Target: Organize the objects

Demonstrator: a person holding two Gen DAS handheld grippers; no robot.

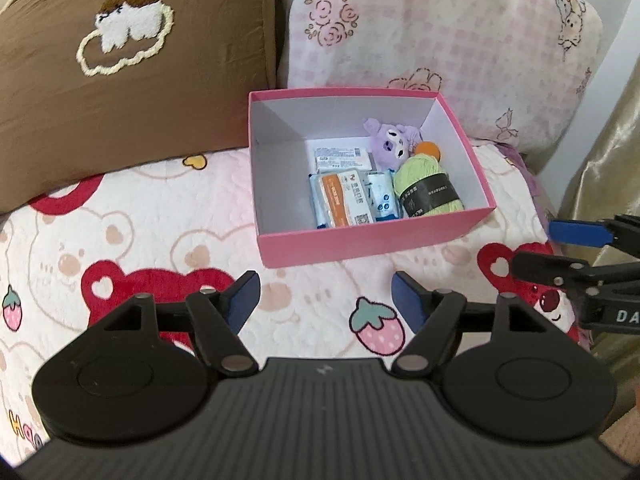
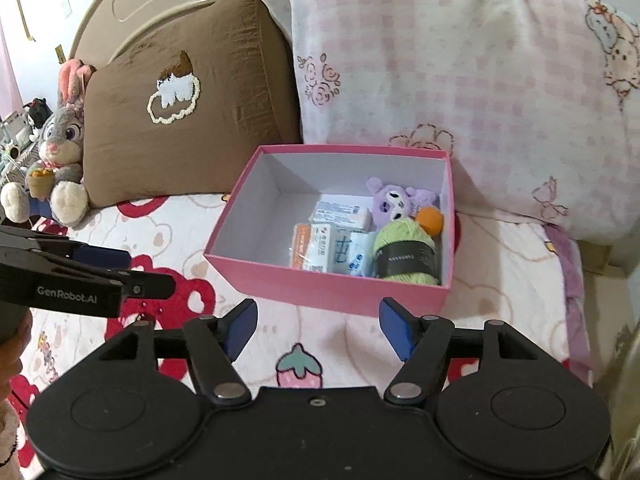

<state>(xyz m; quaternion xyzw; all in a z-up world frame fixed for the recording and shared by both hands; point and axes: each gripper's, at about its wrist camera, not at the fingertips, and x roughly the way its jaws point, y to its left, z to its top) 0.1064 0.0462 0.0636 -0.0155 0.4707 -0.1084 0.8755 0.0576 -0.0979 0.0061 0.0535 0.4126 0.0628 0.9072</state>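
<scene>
A pink box [image 1: 372,242] with a white inside stands on the bed; it also shows in the right wrist view [image 2: 328,286]. In it lie a green yarn ball [image 1: 428,192] [image 2: 406,250], a purple plush toy [image 1: 390,142] [image 2: 394,202], an orange ball [image 1: 429,149] [image 2: 430,219] and several tissue packets [image 1: 346,198] [image 2: 328,246]. My left gripper [image 1: 325,300] is open and empty just in front of the box. My right gripper [image 2: 318,324] is open and empty, also in front of the box. Each gripper shows at the edge of the other's view.
A brown pillow [image 1: 132,76] [image 2: 188,112] and a pink checked pillow [image 1: 440,32] [image 2: 460,80] lean behind the box. A grey bunny plush [image 2: 60,152] sits at the far left. The bedspread [image 1: 160,248] has bear and strawberry prints. A gold curtain [image 1: 600,168] hangs right.
</scene>
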